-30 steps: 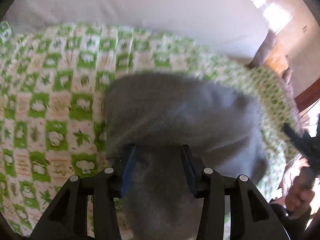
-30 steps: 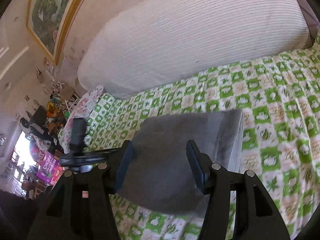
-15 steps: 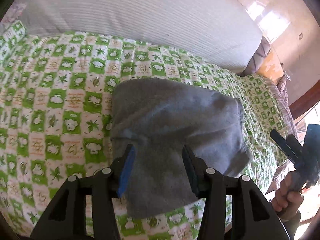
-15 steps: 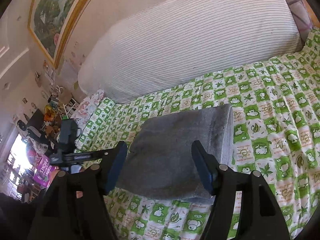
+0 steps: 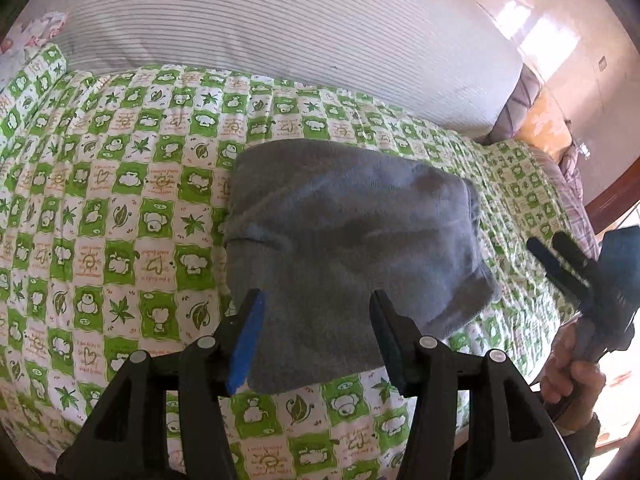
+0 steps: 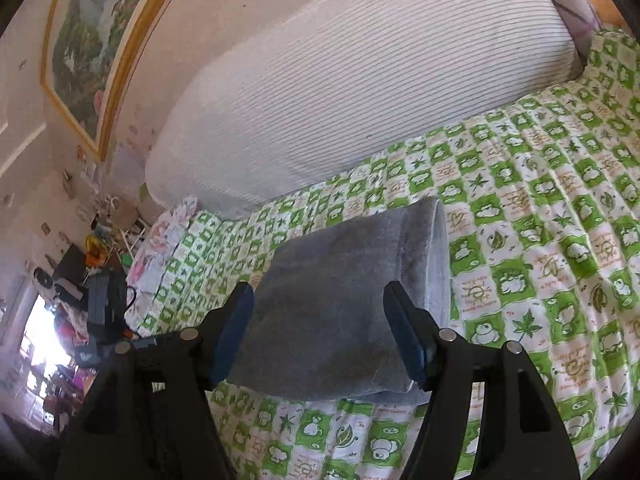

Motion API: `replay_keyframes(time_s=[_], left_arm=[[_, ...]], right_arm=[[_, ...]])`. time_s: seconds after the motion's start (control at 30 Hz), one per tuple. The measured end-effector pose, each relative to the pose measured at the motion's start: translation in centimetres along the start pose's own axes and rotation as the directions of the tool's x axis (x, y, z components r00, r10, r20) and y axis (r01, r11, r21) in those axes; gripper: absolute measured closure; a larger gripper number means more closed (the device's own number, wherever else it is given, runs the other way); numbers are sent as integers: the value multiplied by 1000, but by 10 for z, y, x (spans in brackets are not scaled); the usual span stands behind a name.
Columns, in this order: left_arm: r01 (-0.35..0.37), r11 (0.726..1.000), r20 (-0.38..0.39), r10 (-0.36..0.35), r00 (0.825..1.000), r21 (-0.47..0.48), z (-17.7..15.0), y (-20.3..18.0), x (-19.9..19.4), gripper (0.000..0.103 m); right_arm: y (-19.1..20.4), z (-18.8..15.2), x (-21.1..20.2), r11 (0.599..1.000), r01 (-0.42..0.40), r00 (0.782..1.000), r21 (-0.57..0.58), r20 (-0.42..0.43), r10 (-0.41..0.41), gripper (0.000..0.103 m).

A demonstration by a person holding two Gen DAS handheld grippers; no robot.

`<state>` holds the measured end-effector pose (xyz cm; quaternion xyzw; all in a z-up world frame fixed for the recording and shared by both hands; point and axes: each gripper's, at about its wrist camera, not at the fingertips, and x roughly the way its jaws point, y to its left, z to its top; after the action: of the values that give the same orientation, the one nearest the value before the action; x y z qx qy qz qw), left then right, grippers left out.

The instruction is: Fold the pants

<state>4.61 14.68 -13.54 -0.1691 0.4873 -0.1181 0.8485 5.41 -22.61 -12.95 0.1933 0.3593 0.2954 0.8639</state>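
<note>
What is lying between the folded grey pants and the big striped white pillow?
Only bare green-checked bedspread lies between the grey pants and the striped pillow. Both wrist views show this strip.

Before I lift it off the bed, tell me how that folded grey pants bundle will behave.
The pants will probably be floppy: the fabric looks soft and fleecy, with rumpled, sagging edges. The fold would likely fall open if pinched by one corner, since the layers lie loose along the thick edge. They seem unlikely to slide when pushed; more likely they bunch on the quilted bedspread.
</note>
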Motion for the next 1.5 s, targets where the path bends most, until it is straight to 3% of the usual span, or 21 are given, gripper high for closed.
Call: replay_keyframes(time_s=[0.27,0.47,0.57,0.83,1.2,1.33,1.5], left_arm=[[-23,999,-22,24,999,23,0,-5,10,48],[-13,1000,-32,12,999,-9,3,10,10,45],[-7,1000,-28,7,1000,-10,5,17,10,37],[37,998,-58,-40,998,-48,19,45,25,35],[67,985,-145,-91,985,-159,18,77,70,34],[108,974,-150,-140,979,-201,16,81,82,31],[162,961,-165,-201,966,-223,17,73,93,30]], right_arm=[[-1,5,-2,1000,-3,1000,5,-5,3,28],[-27,11,-7,995,76,997,69,-32,-74,28],[-38,13,-7,991,95,995,98,-38,-91,27],[-51,9,29,985,125,978,118,-180,-102,27],[-77,4,65,969,149,950,196,-299,-85,27],[-83,3,80,966,179,935,187,-339,-108,27],[-91,4,93,965,129,933,231,-357,-39,24]])
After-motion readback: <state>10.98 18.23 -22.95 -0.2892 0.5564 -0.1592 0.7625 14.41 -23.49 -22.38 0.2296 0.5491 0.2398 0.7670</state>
